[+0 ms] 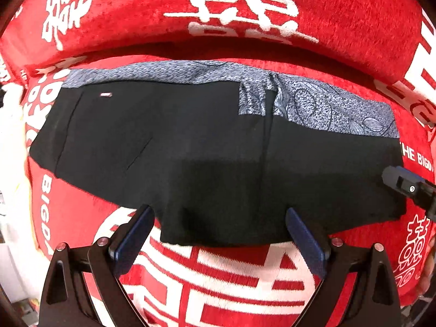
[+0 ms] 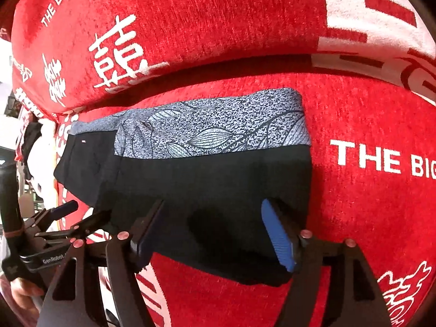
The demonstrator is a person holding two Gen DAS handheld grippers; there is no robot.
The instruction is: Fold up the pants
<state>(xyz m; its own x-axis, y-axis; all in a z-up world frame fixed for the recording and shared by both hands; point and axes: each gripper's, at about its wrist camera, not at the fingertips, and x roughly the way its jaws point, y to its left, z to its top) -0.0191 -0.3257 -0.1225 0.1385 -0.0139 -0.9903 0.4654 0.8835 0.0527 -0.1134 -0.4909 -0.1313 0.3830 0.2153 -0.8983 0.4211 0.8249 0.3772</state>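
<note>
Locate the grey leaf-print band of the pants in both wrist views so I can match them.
Left wrist: the grey leaf-print band runs along the far edge of the black pants, widest at upper right.
Right wrist: the band lies centre, above the black cloth.
Shared landmark: the small white tag near the band's left end.

**A home sitting area, by the look of the sofa**

A sofa seat (image 1: 218, 278) and backrest (image 1: 122, 8), covered in a red throw with white characters, are filling both views. Cluttered white belongings (image 2: 41, 152) are showing at the left edge.
</note>
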